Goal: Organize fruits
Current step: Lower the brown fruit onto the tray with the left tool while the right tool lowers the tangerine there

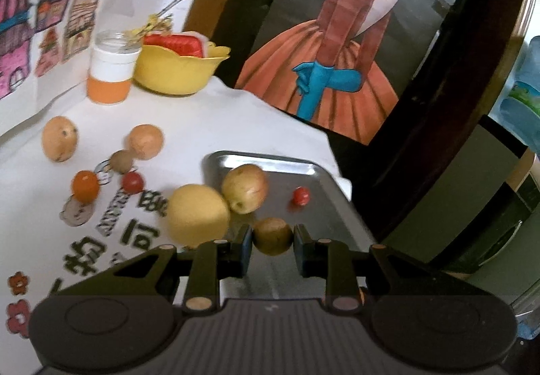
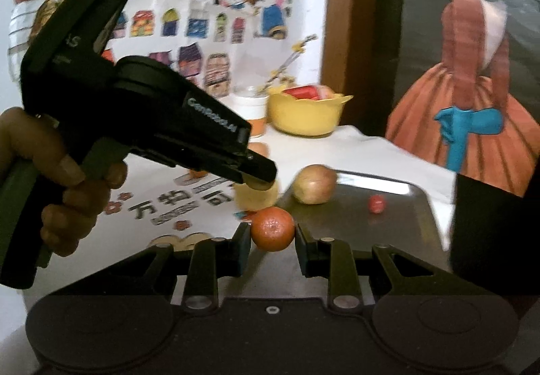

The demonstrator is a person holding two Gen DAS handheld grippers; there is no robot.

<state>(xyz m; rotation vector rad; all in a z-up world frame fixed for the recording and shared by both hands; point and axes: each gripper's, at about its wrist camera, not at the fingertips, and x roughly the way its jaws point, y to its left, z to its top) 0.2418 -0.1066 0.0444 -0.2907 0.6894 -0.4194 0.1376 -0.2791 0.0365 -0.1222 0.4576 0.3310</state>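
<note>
Kiwi (image 1: 272,236) pinched between my left claw's (image 1: 272,241) pads, over the near end of the steel tray (image 1: 341,206). My right claw (image 2: 272,233) clamps a mandarin (image 2: 272,228) at the tray's near-left edge. Apple (image 1: 244,187) and cherry tomato (image 1: 300,195) lie on the tray; yellow pear (image 1: 198,214) just beside it.

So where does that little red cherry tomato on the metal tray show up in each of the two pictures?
Left wrist view: the cherry tomato lies on the metal tray, right of centre, right of the apple.
Right wrist view: the cherry tomato sits right of centre on the tray, again right of the apple.
Shared landmark: the yellow bowl behind.
</note>
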